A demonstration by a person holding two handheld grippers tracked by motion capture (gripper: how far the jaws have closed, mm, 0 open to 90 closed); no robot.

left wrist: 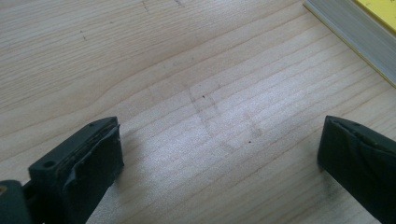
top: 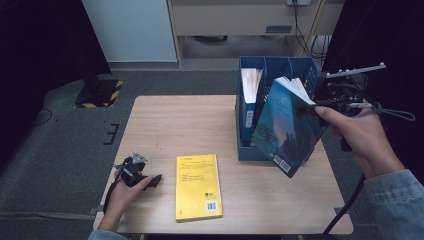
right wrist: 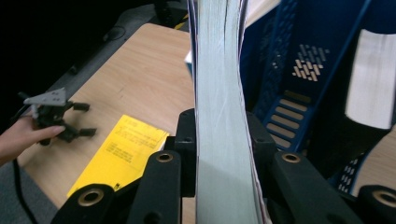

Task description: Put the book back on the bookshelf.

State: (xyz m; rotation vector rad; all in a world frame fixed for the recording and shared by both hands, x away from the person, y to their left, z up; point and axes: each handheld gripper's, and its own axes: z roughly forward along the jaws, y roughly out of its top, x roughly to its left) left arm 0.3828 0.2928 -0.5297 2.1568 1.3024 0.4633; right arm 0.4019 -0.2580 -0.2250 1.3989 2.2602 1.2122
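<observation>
Your left gripper (top: pixel 156 179) rests on the table (top: pixel 165 120), jaws spread, just beside the yellow book (top: pixel 198 186). Farther off, your right gripper (top: pixel 311 106) pinches the blue paperback (top: pixel 286 127) by its page edge, tilted in the air before the blue file holder (top: pixel 302 70). Light but floppy, it likely sags; grip nearer the spine. The holder's dividers leave narrow slots.
</observation>
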